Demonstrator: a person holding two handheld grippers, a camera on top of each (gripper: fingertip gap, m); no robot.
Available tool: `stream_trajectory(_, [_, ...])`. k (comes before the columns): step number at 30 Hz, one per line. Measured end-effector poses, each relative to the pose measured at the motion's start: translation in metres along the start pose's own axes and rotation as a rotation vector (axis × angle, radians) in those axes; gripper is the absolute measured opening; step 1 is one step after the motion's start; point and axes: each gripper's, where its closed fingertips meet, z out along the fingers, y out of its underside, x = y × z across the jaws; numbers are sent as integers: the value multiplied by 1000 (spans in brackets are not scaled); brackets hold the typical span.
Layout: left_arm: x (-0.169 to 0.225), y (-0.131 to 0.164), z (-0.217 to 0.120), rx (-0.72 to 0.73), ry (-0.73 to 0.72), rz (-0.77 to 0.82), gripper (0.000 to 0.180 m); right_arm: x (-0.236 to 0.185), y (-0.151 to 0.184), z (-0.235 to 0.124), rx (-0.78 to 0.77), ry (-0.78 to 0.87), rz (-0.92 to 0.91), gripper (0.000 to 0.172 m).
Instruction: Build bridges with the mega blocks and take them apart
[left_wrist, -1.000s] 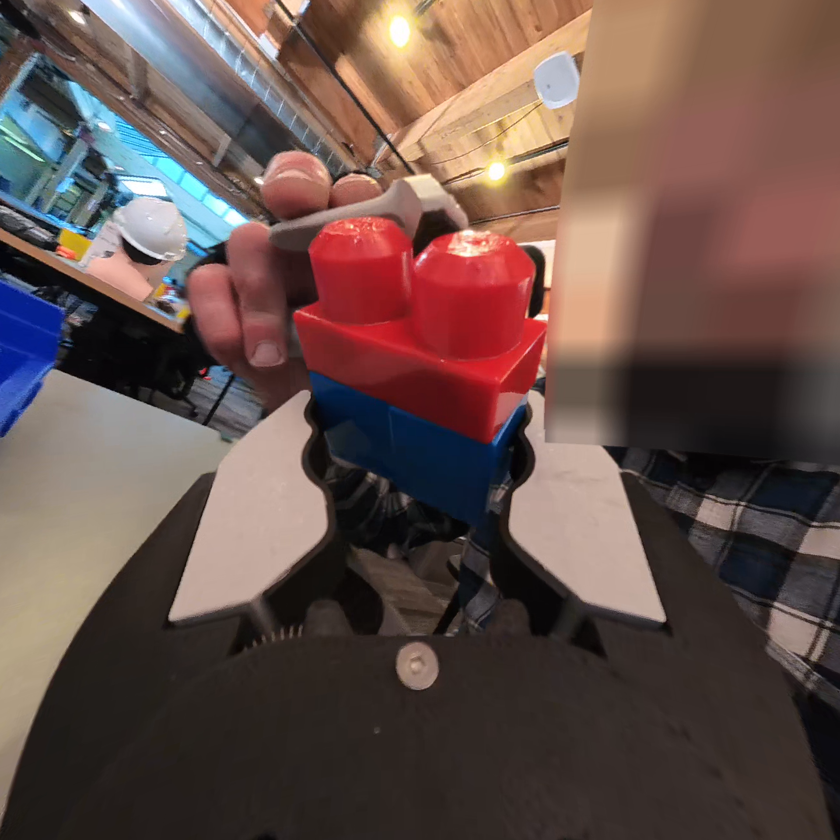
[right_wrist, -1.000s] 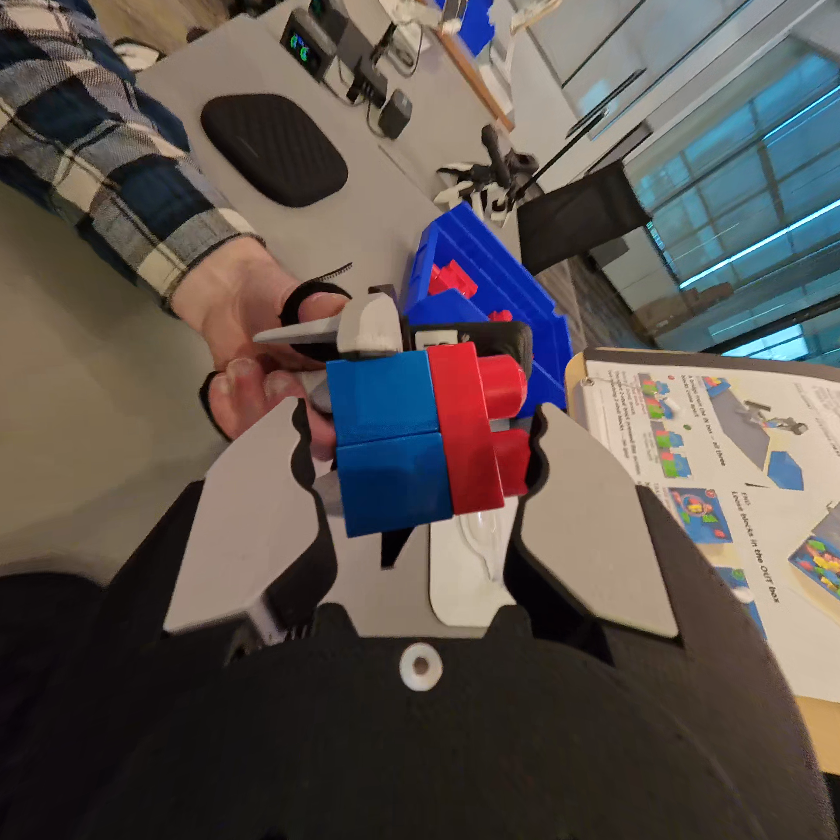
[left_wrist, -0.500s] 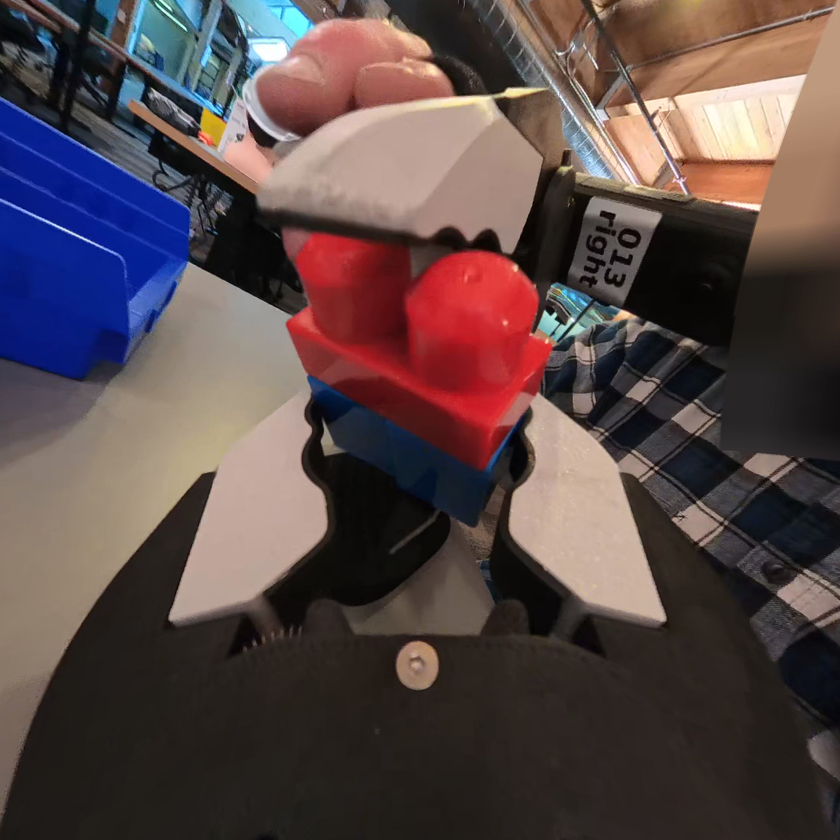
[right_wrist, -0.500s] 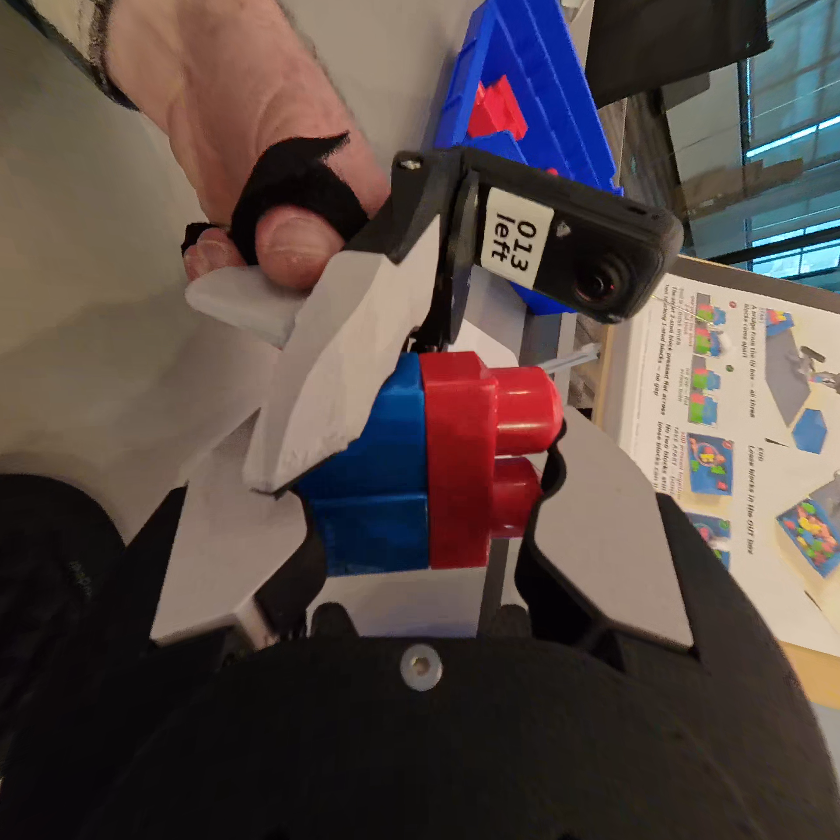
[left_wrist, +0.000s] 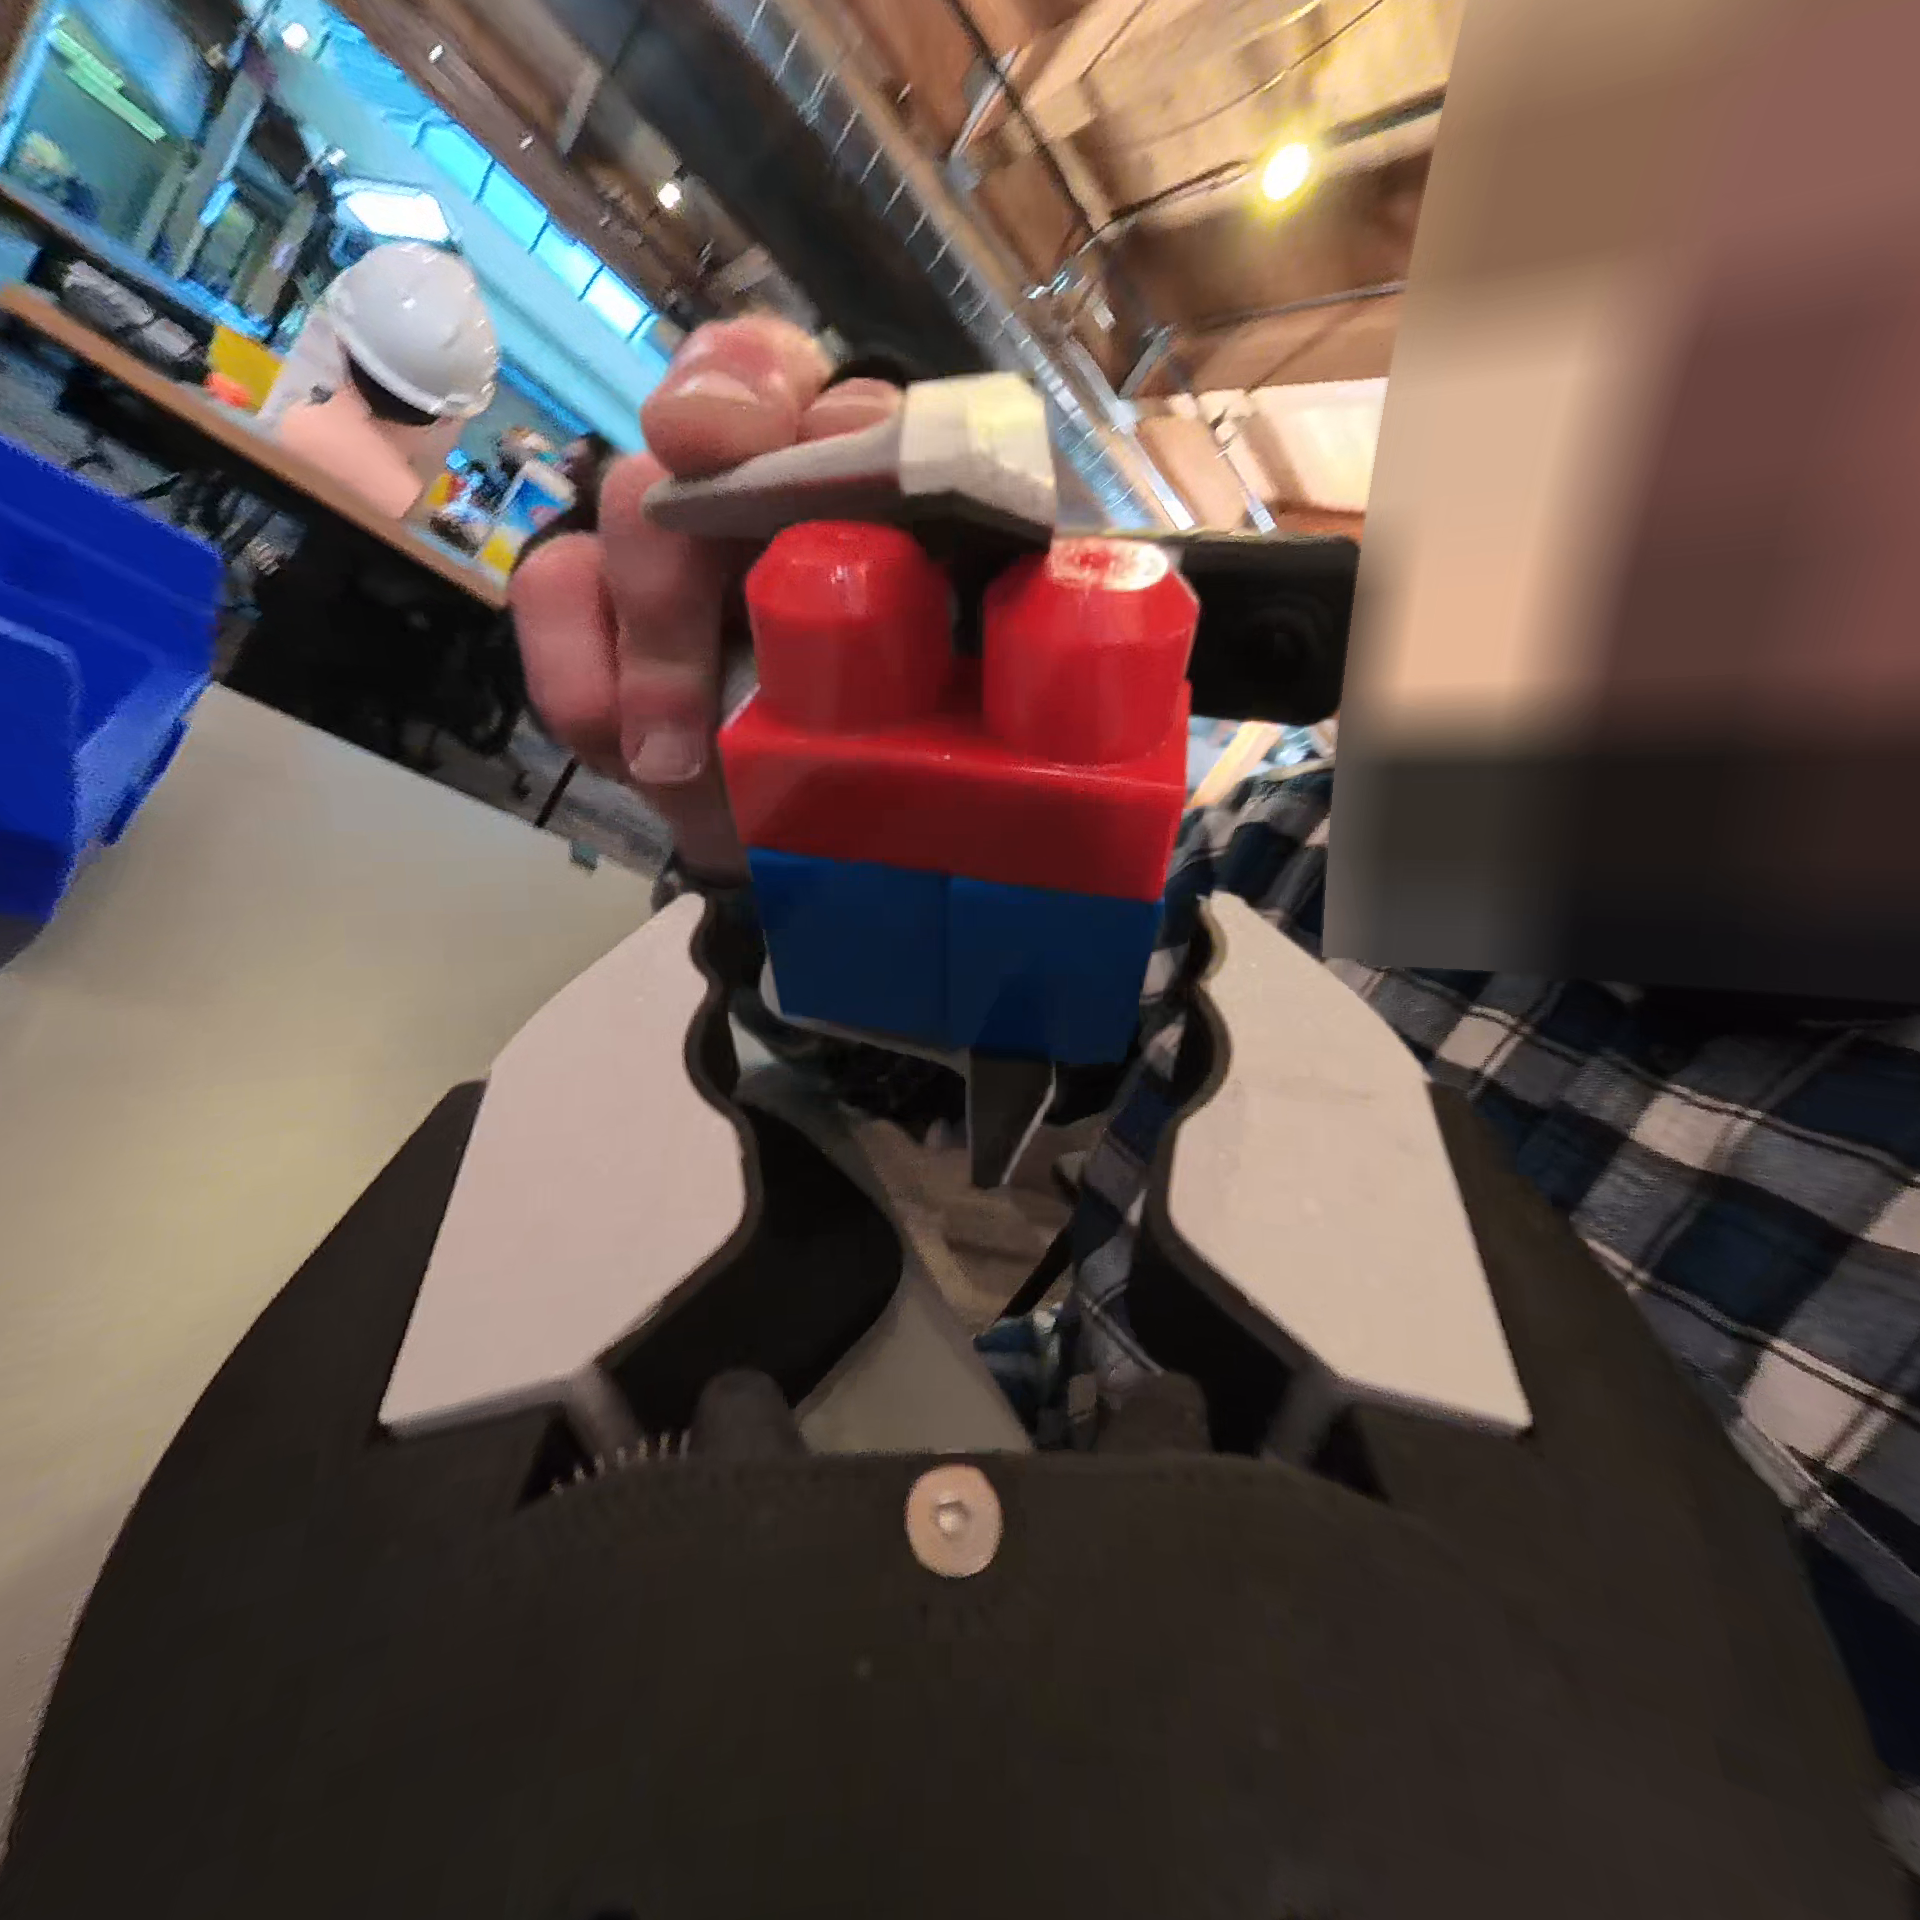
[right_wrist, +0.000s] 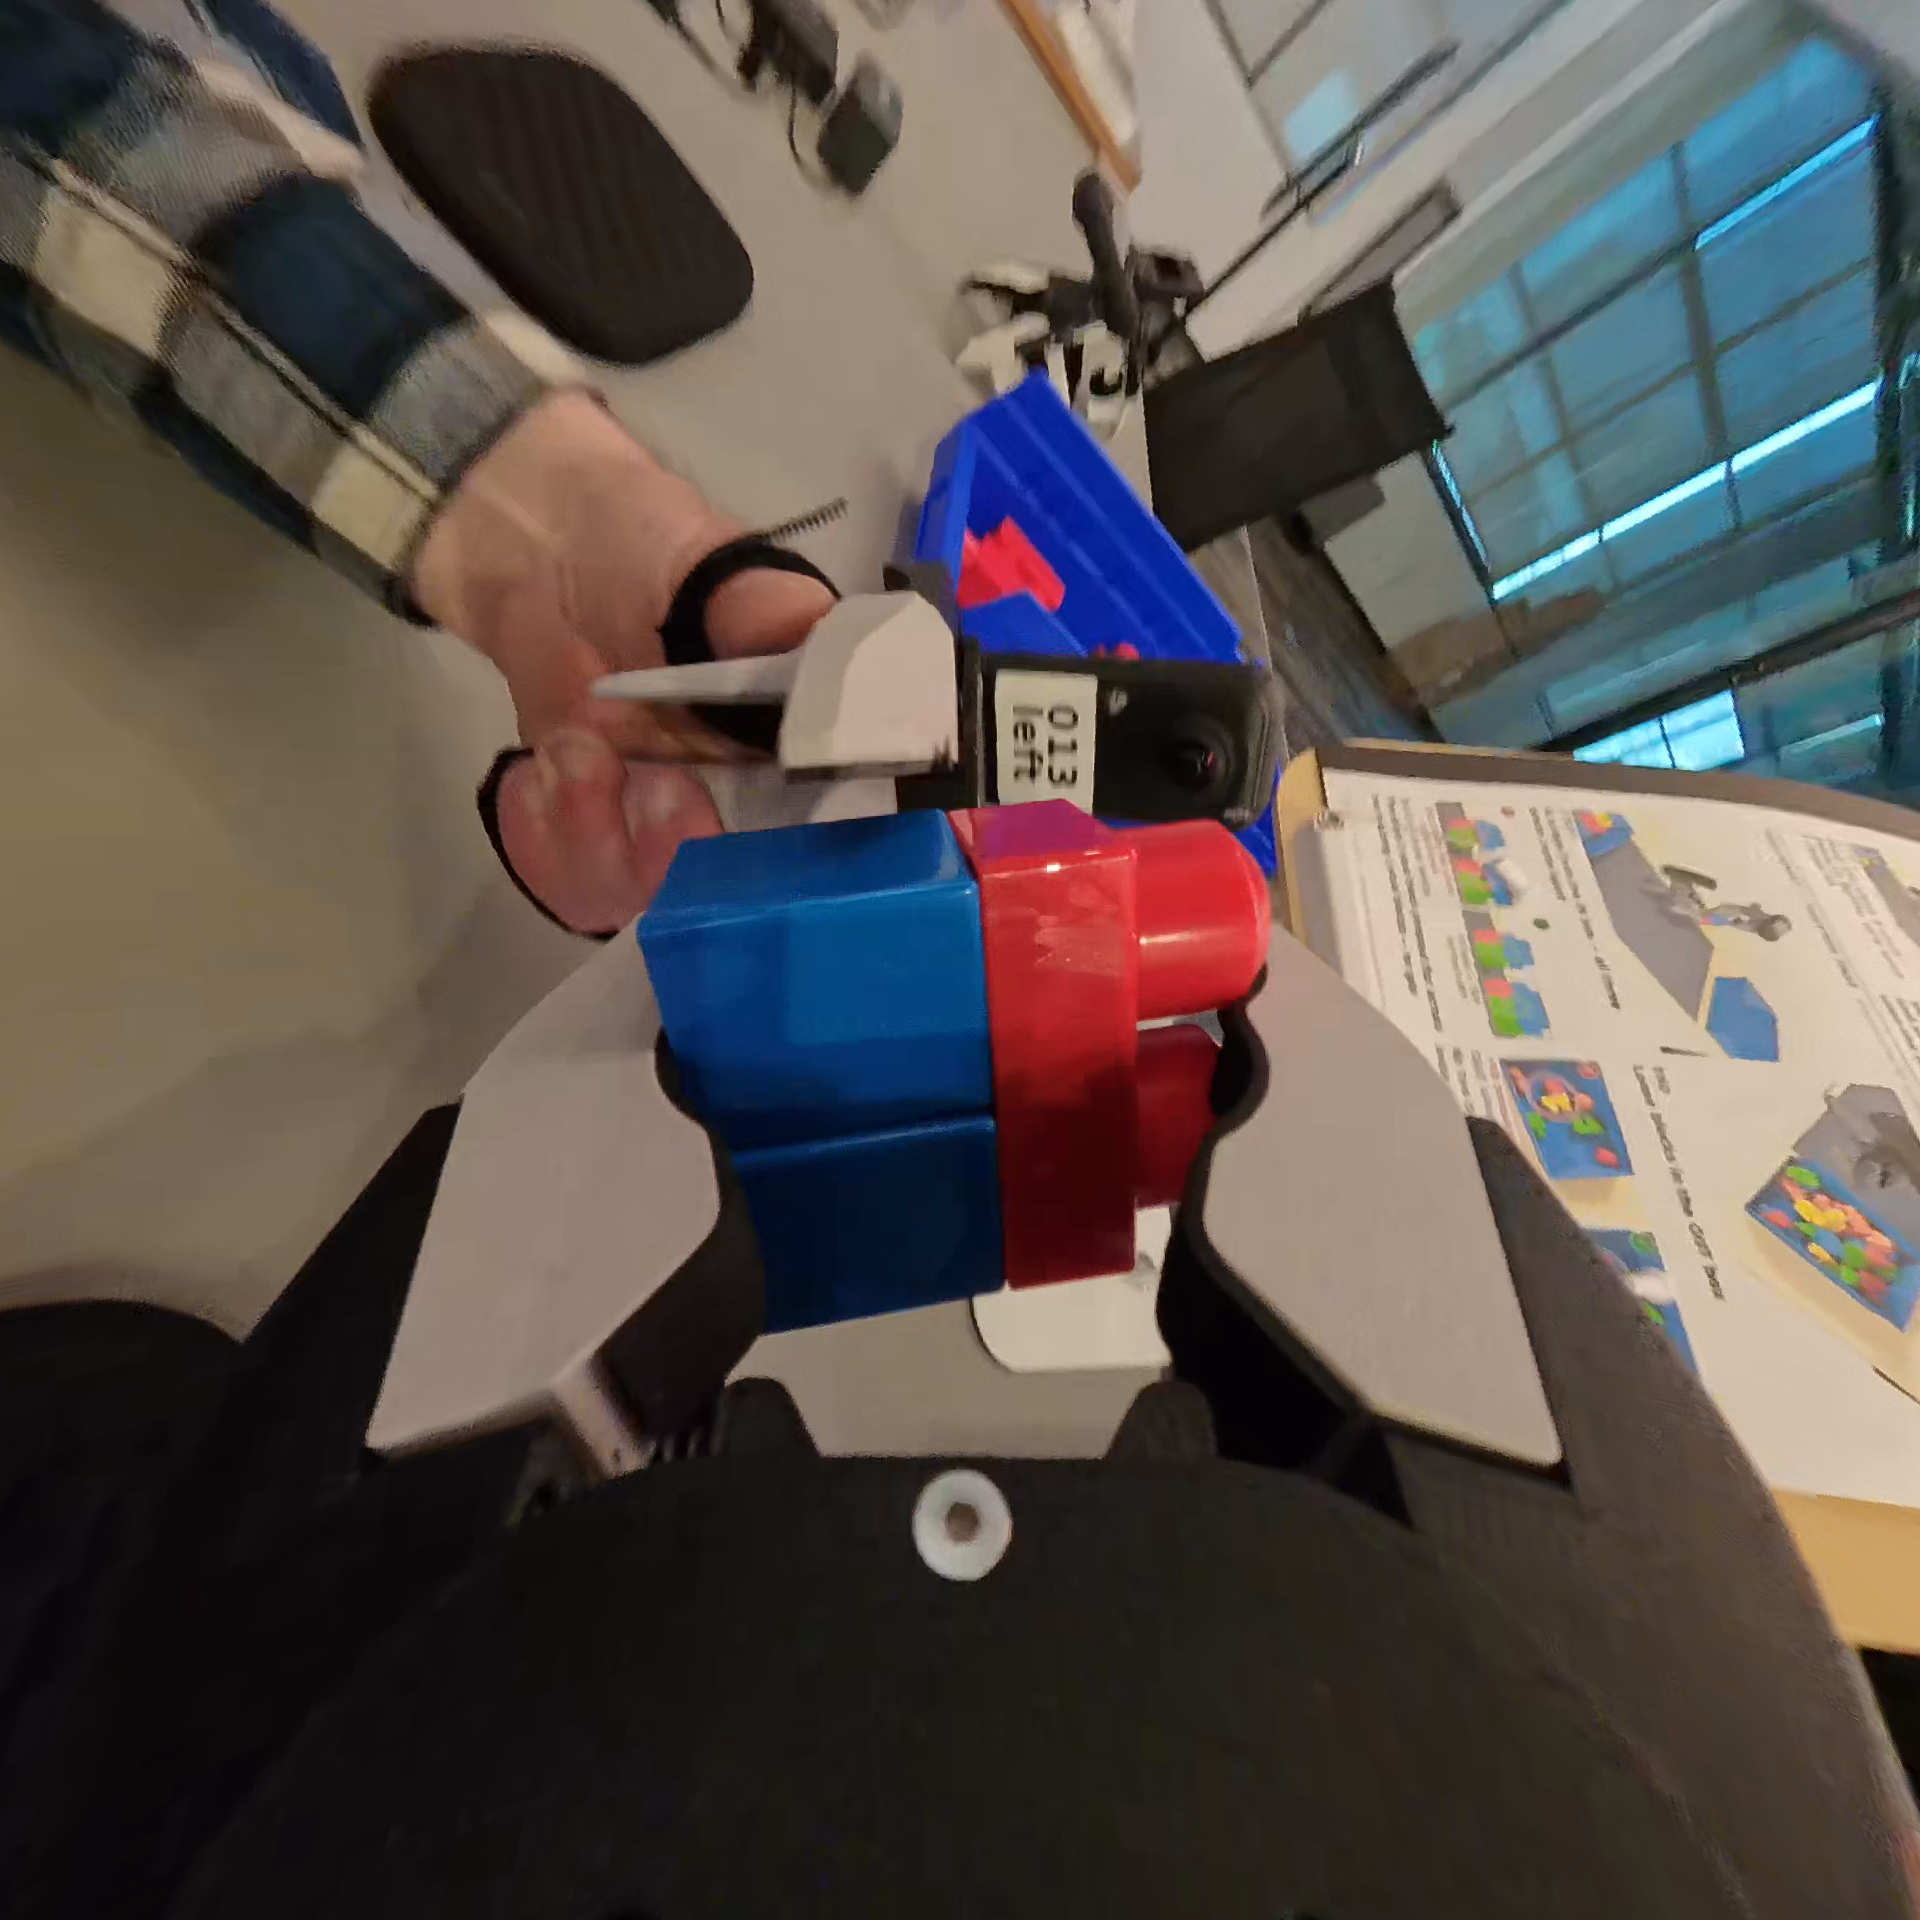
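A small stack, one red block (left_wrist: 956, 800) on two blue blocks (left_wrist: 945, 966), is held in the air over the table. My right gripper (right_wrist: 956, 997) is shut on it end to end. One pad presses the blue underside (right_wrist: 831, 987) and the other cups the red block's studs (right_wrist: 1195, 935). The right gripper's fingers (left_wrist: 966, 457) also show in the left wrist view, above and below the stack. My left gripper (left_wrist: 956, 935) is open. The blue blocks stand between its tips with a thin gap on each side. One of the left gripper's fingers (right_wrist: 873, 707) shows just off the stack.
A blue bin (right_wrist: 1081, 561) with red blocks stands on the table (left_wrist: 260, 987) and also shows at the left (left_wrist: 83, 675). An instruction sheet (right_wrist: 1610, 1039) lies on a wooden board at right. A black pad (right_wrist: 561, 197) lies farther off. A person's plaid sleeve (right_wrist: 260, 312) is close by. My two grippers' fingertips are within a few centimetres of each other.
My left pads pressed the blue blocks before and now stand slightly off them. My right gripper widened around the stack, then closed on it from studs to underside. Both views swung.
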Motion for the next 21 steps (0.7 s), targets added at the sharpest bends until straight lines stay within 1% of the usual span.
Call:
stream_trajectory(2, [10,-4,2,40,84,-2,85,-3,-6,1,60,-5,4,97])
stream_trajectory(3, [13,-2,5,31,106,1,88,-5,-6,3,68,-8,-5,97])
stream_trajectory(4, [13,2,9,16,103,14,86,-8,-8,5,78,-9,-14,97])
stream_trajectory(5, [10,4,12,10,84,29,78,-9,-10,6,90,-8,-18,97])
stream_trajectory(7, [10,4,11,36,101,31,78,-10,-8,8,77,-12,-20,97])
stream_trajectory(9, [6,2,9,42,72,50,77,-8,-4,9,60,-6,-25,97])
stream_trajectory(11, [1,4,8,22,40,47,77,-9,3,9,12,-19,-40,97])
stream_trajectory(16, [1,7,9,-11,7,81,77,-10,1,8,14,-26,-61,97])
stream_trajectory(17, [1,7,9,-12,7,87,77,-11,2,8,7,-27,-54,98])
stream_trajectory(19, [-5,7,9,-9,-26,104,77,-8,3,7,-5,-24,-5,115])
stream_trajectory(20, [-3,7,9,-8,-20,118,77,-6,3,4,2,-23,33,114])
stream_trajectory(21, [-1,3,7,15,-23,145,77,-4,3,-2,12,-27,87,108])
